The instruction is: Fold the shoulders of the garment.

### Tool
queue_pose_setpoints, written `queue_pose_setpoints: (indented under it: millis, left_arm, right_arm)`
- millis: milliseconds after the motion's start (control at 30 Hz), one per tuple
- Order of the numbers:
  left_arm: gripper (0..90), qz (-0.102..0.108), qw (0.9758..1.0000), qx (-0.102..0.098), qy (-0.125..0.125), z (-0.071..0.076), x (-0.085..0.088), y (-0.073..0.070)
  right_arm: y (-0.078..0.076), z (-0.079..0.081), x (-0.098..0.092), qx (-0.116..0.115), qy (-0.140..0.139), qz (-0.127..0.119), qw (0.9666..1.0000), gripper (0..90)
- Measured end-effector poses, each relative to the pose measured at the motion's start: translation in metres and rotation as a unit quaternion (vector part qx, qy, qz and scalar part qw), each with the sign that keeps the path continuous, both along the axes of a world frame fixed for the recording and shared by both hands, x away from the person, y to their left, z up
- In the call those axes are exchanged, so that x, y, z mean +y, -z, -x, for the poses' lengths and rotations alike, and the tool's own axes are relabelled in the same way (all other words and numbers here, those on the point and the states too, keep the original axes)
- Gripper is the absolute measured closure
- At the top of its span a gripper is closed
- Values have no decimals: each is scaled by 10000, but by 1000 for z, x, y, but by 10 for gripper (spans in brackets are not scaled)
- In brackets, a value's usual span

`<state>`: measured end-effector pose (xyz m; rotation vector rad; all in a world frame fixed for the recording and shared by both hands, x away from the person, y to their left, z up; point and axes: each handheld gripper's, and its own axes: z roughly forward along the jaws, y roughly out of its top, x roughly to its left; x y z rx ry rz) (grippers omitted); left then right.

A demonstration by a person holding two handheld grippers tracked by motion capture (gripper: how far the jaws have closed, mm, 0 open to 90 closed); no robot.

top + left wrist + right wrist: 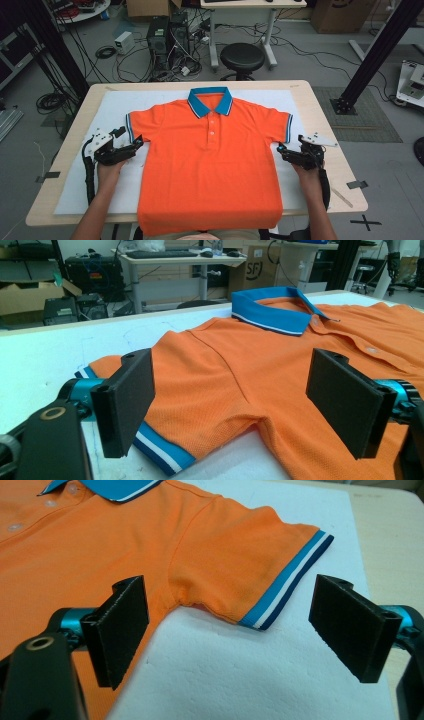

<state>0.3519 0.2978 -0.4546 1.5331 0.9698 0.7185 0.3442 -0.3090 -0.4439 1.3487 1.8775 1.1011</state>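
Two hand-held grippers are hovering beside an orange shirt (210, 165), which is lying flat, front up, on a white mat (115, 107) on the tabletop (320, 107). Left hand-held gripper (136, 142) is waiting just by the left sleeve (150, 440), jaws standing wide and holding nothing. Right hand-held gripper (281, 149) is facing the right sleeve (250, 570), also wide and gripping nothing. Shirt's hem is hanging over the near edge.

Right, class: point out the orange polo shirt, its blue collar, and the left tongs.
orange polo shirt (210, 170), high view, on the chest below the buttons.
blue collar (196, 104), high view, on its left flap.
left tongs (134, 141), high view, between the open tips.
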Motion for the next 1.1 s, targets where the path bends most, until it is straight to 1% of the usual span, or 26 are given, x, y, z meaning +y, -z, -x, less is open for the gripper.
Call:
queue_pose_setpoints:
  millis: [67,100,167,267,300,333,400,433,500,533,600,667,700,733,767,800,867,967,1033,1067,1100]
  left_arm:
    - [197,-5,10000,-4,3,0,0,0]
    - [197,-11,10000,2,8,0,0,0]
    - [197,-1,10000,11,7,0,0,0]
    - [197,2,10000,11,7,0,0,0]
    - [197,3,10000,12,10,0,0,0]
    - [197,5,10000,12,31,0,0,0]
    - [197,1,10000,11,37,0,0,0]
    - [197,1,10000,11,37,0,0,0]
    - [197,-8,10000,11,44,0,0,0]
    - [197,-17,10000,7,45,0,0,0]
    - [197,-27,10000,2,51,0,-1,0]
    - [197,-32,10000,12,52,0,-1,0]
    - [197,-32,10000,12,52,0,-1,0]
    - [197,-41,10000,12,48,0,-1,0]
    - [197,-46,10000,10,49,0,-1,0]
    - [197,-50,10000,10,50,0,-1,0]
    - [197,-56,10000,12,53,0,-1,0]
    - [197,-67,10000,18,51,0,-1,0]
    - [197,-70,10000,19,49,0,-1,0]
    - [197,-73,10000,20,48,0,-1,0]
    - [197,-64,10000,22,51,0,-1,0]
  right_arm:
    - [-2,-1,1,37,13,3,10000,164]
    - [-7,-6,1,82,73,2,9999,164]
    - [-11,-11,0,133,145,24,9998,164]
    - [-17,-25,1,386,196,127,9990,168]
    - [-17,-25,1,386,196,127,9990,168]
    - [-21,-32,2,420,236,250,9985,176]
    - [-22,-42,1,577,268,240,9977,176]
    - [-22,-42,1,577,268,240,9977,176]
    - [-22,-51,1,736,285,233,9966,176]
    - [-22,-60,1,829,349,305,9955,176]
    - [-21,-65,1,880,386,287,9950,176]
    - [-17,-70,0,974,419,217,9941,176]
    - [-17,-70,0,974,419,217,9941,176]
    - [-12,-74,-2,1109,478,186,9925,177]
    - [-10,-76,-3,1156,494,183,9919,177]
    - [-9,-77,-4,1217,521,194,9910,186]
    - [-7,-79,-3,1260,514,238,9904,245]
    - [-5,-82,-1,1305,517,267,9897,247]
    - [-4,-85,0,1401,568,334,9879,283]
    - [-3,-86,0,1451,657,387,9865,314]
    - [-3,-88,1,1541,743,417,9844,326]
